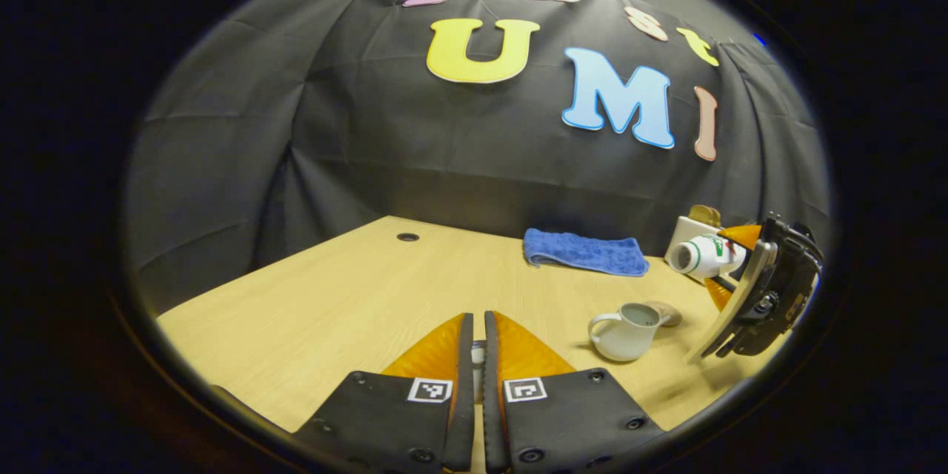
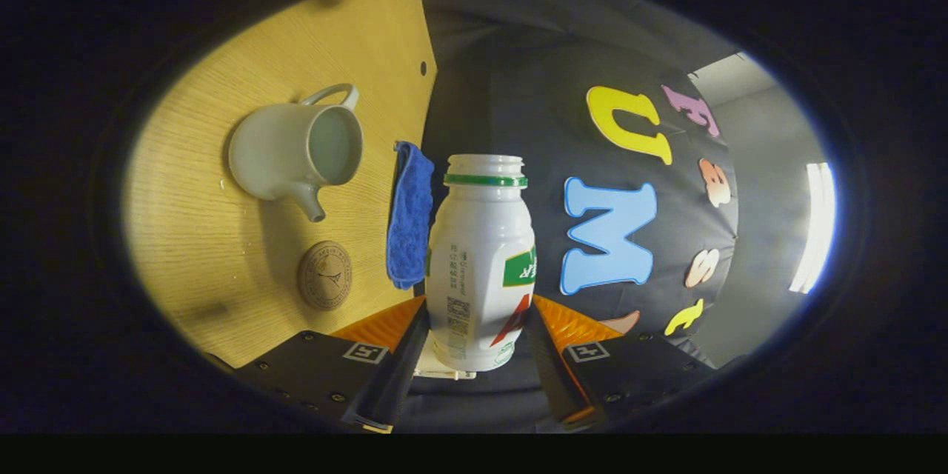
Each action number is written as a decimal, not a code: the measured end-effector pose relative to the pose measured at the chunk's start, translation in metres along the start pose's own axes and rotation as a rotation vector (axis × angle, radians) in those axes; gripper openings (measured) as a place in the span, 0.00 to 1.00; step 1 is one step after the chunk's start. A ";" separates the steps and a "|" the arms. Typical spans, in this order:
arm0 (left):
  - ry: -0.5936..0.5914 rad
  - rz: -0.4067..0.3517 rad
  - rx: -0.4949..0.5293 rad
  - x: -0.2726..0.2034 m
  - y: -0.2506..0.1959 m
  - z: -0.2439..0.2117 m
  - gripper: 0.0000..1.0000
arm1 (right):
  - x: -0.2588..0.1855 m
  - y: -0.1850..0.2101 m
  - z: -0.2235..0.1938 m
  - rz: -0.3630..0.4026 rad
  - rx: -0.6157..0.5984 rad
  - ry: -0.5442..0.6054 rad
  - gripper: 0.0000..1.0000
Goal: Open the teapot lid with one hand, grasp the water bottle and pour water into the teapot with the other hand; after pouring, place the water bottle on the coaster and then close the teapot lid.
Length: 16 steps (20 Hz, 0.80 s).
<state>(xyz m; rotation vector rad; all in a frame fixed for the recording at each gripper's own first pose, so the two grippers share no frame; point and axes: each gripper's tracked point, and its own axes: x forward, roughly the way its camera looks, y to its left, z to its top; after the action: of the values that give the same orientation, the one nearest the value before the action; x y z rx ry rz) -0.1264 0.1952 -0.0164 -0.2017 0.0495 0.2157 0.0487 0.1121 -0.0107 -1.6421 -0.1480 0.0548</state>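
your right gripper [image 2: 478,341] is clamping the water bottle [image 2: 481,259], tipped sideways above the open teapot [image 1: 626,331] (coaster [image 2: 324,275] just beside it). your left gripper [image 1: 476,355] is pinching something small, fingers nearly closed; i cannot tell what.

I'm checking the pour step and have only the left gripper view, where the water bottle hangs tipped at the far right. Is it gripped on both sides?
Observer: Yes. In the right gripper view, both fingers of the right gripper press the lower body of the water bottle, one on each side.
Operator: Is the cap off?
Observer: Yes, the mouth is open with no cap, and there is a green ring just below it.
Operator: The teapot half hides the coaster for me. Is anything on it?
Observer: No. The coaster is bare and lies apart from the teapot, on its spout side.
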 end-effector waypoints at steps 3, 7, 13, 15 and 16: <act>0.003 0.002 -0.001 0.000 0.000 -0.001 0.15 | -0.002 -0.001 0.001 -0.016 -0.044 -0.013 0.73; 0.006 0.001 -0.002 0.000 0.000 -0.002 0.15 | -0.003 -0.003 0.001 -0.022 -0.074 -0.023 0.72; 0.008 0.002 -0.002 0.000 0.000 -0.006 0.15 | 0.003 -0.008 -0.003 -0.035 -0.120 -0.033 0.73; 0.010 0.000 -0.003 0.001 -0.001 -0.006 0.15 | 0.005 -0.010 -0.004 -0.037 -0.134 -0.036 0.73; 0.011 -0.001 -0.002 0.001 0.000 -0.006 0.15 | 0.005 -0.010 -0.003 -0.037 -0.135 -0.038 0.73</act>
<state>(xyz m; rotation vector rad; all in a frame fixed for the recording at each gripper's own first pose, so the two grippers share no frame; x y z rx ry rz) -0.1256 0.1939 -0.0218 -0.2054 0.0601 0.2137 0.0533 0.1100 -0.0005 -1.7728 -0.2142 0.0487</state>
